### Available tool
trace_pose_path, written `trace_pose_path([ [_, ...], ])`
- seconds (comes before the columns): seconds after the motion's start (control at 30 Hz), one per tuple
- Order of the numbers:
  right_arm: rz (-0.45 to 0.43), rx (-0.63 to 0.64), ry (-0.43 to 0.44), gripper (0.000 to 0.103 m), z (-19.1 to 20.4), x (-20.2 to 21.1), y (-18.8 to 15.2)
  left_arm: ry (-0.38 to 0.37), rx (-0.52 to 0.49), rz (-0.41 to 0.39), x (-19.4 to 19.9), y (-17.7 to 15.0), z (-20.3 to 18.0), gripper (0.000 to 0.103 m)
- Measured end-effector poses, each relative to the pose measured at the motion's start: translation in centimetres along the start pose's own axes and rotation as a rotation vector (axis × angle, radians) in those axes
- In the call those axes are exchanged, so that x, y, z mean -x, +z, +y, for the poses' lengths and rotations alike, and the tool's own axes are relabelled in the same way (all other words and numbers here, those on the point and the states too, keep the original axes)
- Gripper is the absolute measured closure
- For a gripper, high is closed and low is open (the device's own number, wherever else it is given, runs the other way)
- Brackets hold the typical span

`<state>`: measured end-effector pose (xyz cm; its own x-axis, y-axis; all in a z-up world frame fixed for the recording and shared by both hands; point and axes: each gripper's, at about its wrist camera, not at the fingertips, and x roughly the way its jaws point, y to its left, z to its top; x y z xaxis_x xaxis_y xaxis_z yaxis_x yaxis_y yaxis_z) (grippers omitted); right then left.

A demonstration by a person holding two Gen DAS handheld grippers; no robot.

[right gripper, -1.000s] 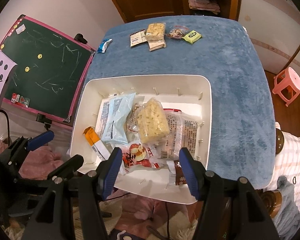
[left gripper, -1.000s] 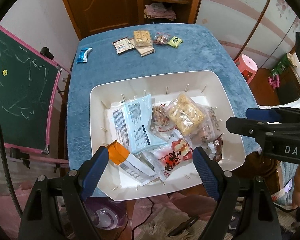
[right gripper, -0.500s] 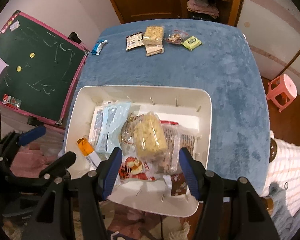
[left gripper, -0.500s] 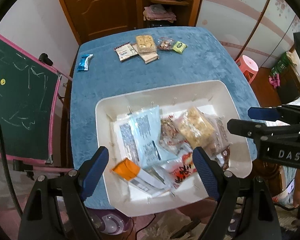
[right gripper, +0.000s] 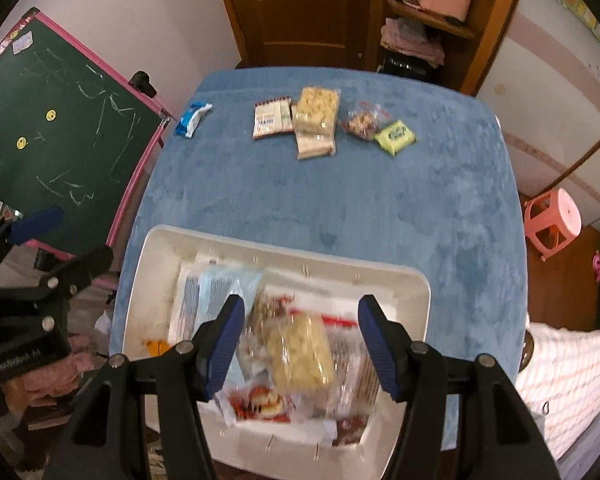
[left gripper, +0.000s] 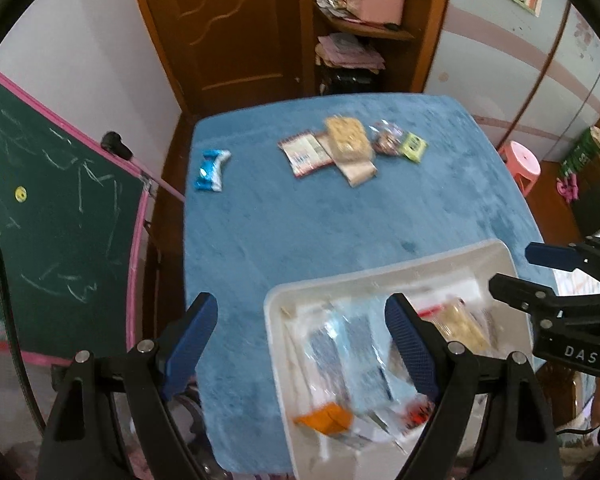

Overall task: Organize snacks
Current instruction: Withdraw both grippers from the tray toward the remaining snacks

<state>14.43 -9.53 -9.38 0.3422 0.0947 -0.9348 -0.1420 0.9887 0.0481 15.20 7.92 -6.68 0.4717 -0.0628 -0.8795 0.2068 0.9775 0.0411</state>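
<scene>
A white bin (left gripper: 380, 276) (right gripper: 168, 248) full of snack packets sits at the near edge of the blue-covered table (left gripper: 300, 232) (right gripper: 340, 200). At the far side lie a blue wrapper (left gripper: 211, 170) (right gripper: 192, 119), a white-and-red packet (left gripper: 304, 153) (right gripper: 271, 116), a clear pack of pale biscuits (left gripper: 348, 138) (right gripper: 316, 114), a bag of nuts (left gripper: 386, 141) (right gripper: 362, 122) and a yellow-green packet (left gripper: 413, 147) (right gripper: 395, 136). My left gripper (left gripper: 300, 340) is open and empty, above the bin's left rim. My right gripper (right gripper: 300, 344) is open and empty, above the bin's packets.
A green chalkboard with a pink frame (left gripper: 52, 240) (right gripper: 60, 120) stands against the table's left side. A pink stool (left gripper: 522, 162) (right gripper: 556, 216) is on the floor to the right. A wooden door and shelf (left gripper: 340, 40) are behind the table.
Both grippers have drawn left and back from the bin, so it has slid down and right in the views and more of the far table shows. Jaws unchanged.
</scene>
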Motion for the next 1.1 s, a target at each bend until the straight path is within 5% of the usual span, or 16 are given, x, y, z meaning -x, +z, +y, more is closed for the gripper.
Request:
trace_pose_path([
  [0.8,-0.152,0.007,-0.056,0.043,-0.8,0.5,15.5,0.126,-0.054,-0.106,-5.3,13.0,7.6,0.018],
  [0.97,-0.154,-0.01,-0.044,0.043,-1.5,-1.4,19.4,0.133,-0.039,-0.072,-8.9,15.7,10.3,0.018],
  [1.1,-0.112,-0.027,-0.049,0.043,-2.2,-4.8,22.2,0.065,0.012,0.014,-13.6,17.6,13.0,0.018],
])
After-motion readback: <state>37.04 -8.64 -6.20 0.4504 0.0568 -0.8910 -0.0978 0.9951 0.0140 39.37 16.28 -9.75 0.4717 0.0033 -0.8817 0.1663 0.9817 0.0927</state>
